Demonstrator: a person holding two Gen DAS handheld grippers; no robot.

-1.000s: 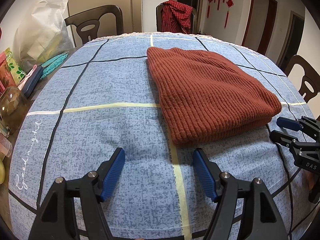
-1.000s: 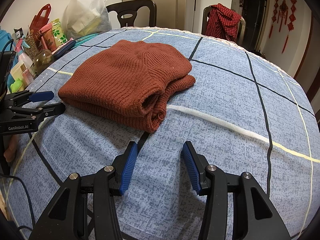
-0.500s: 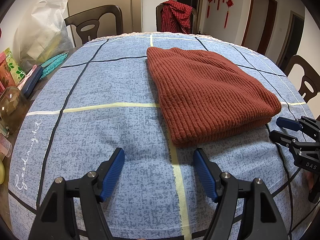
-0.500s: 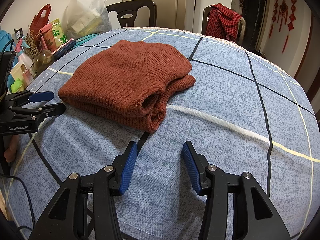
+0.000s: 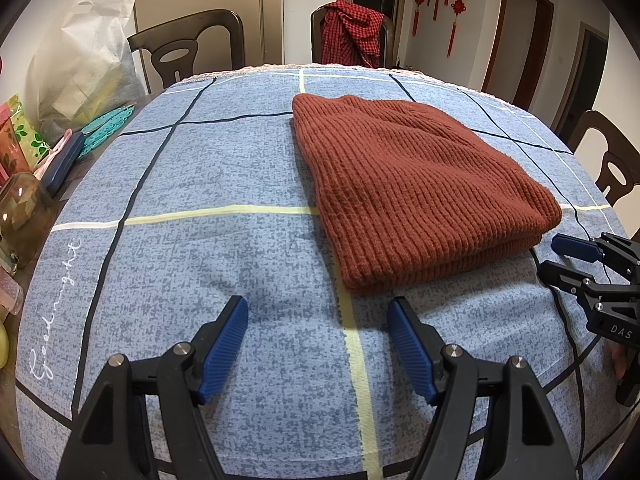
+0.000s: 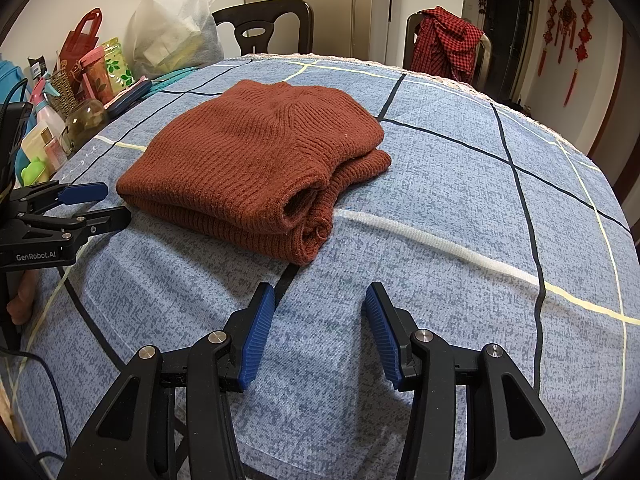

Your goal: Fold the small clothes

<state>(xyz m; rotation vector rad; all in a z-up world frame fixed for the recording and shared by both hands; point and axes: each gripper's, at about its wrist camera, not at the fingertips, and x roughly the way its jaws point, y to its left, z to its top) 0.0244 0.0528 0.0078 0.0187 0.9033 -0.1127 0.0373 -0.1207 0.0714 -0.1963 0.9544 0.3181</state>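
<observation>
A rust-brown knitted sweater lies folded into a thick rectangle on the blue checked tablecloth; in the right wrist view the sweater shows its rolled folded end toward me. My left gripper hovers open over bare cloth just short of the sweater's near edge, nothing between its blue pads. My right gripper also stands open and empty, a little before the sweater's folded corner. Each gripper shows in the other's view: the right one at the right edge, the left one at the left edge.
Bottles, jars and bags crowd the table's left side, beside a white plastic bag. Dark wooden chairs ring the table; one carries a red checked garment. A cable hangs off the near left edge.
</observation>
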